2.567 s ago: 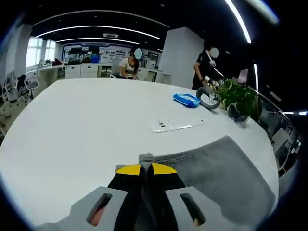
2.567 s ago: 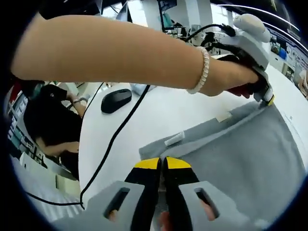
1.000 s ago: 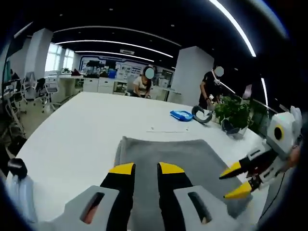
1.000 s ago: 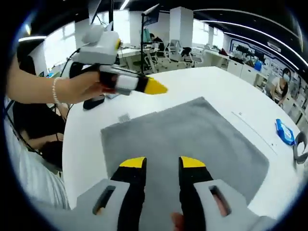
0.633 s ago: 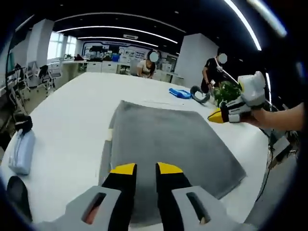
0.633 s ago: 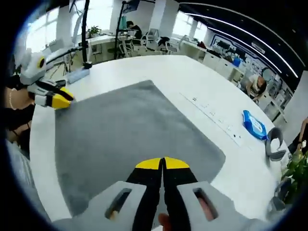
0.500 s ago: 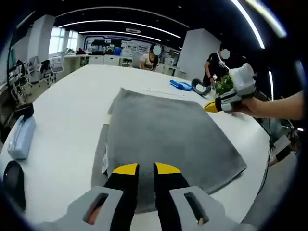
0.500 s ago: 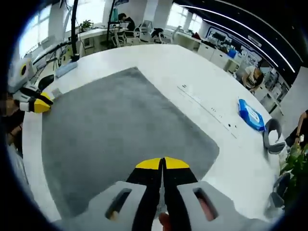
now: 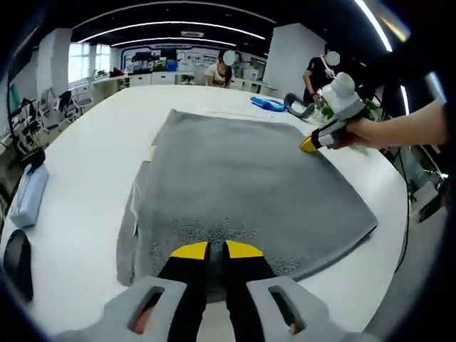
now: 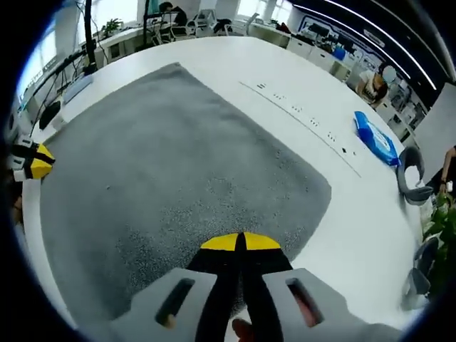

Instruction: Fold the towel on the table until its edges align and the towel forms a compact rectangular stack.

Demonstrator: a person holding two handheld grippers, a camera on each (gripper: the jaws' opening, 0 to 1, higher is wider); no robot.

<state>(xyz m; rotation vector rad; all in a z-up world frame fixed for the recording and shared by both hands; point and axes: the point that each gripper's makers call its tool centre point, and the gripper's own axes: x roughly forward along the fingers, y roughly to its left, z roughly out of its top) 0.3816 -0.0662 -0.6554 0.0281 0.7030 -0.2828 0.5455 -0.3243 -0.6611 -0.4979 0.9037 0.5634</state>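
Yellow tips of the left gripper (image 9: pixel 216 250) sit almost together at the near edge of the grey towel (image 9: pixel 242 185), which lies flat on the white surface (image 9: pixel 78 185); whether they pinch cloth cannot be told. The right gripper (image 10: pixel 242 242), jaws closed, rests over the towel's edge. A small white tag pokes out at the towel's side, no writing legible. Farther off lies a blue packet (image 10: pixel 376 140).

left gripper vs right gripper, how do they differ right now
Left gripper sits at the towel's near edge, its yellow tips almost together with a thin gap; right gripper is over the towel's side edge, tips fully closed. Whether either pinches cloth is unclear. Both have black jaws, yellow tips and grey bodies, and both are low over the towel on the white table.
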